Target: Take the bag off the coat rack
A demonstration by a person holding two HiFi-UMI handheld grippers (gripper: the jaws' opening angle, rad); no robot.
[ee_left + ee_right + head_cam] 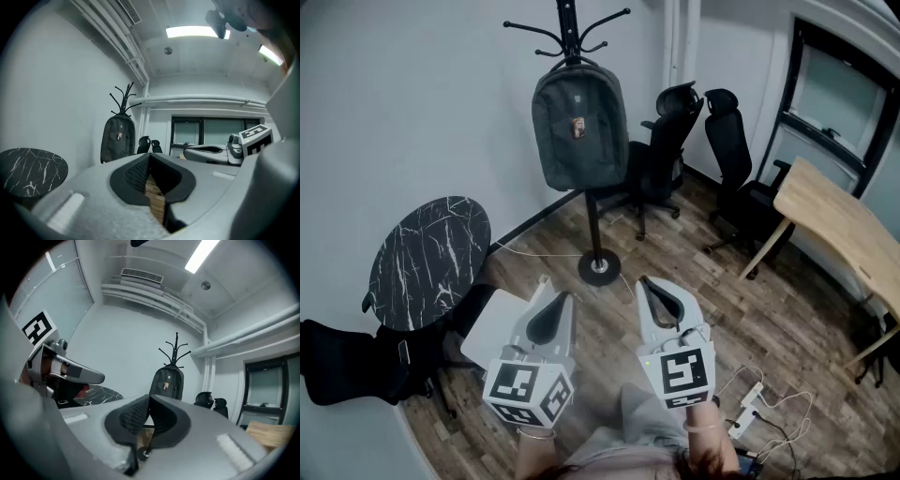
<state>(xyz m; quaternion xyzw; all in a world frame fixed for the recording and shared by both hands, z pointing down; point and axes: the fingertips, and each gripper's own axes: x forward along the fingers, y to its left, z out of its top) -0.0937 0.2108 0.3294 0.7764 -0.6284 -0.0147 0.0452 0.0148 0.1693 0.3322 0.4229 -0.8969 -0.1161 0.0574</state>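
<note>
A dark grey backpack (579, 125) hangs from the top hooks of a black coat rack (570, 28) standing on a round base (599, 268) near the wall. The backpack (117, 138) also shows in the left gripper view, and far ahead as the backpack (167, 384) in the right gripper view. My left gripper (547, 283) and right gripper (646, 283) are held side by side low in the head view, well short of the rack. Both are shut with nothing between their tips.
A round black marble-topped table (427, 258) stands at the left by the wall. Two black office chairs (694, 141) sit behind the rack. A wooden desk (844, 230) is at the right. A power strip with cables (750, 403) lies on the wood floor.
</note>
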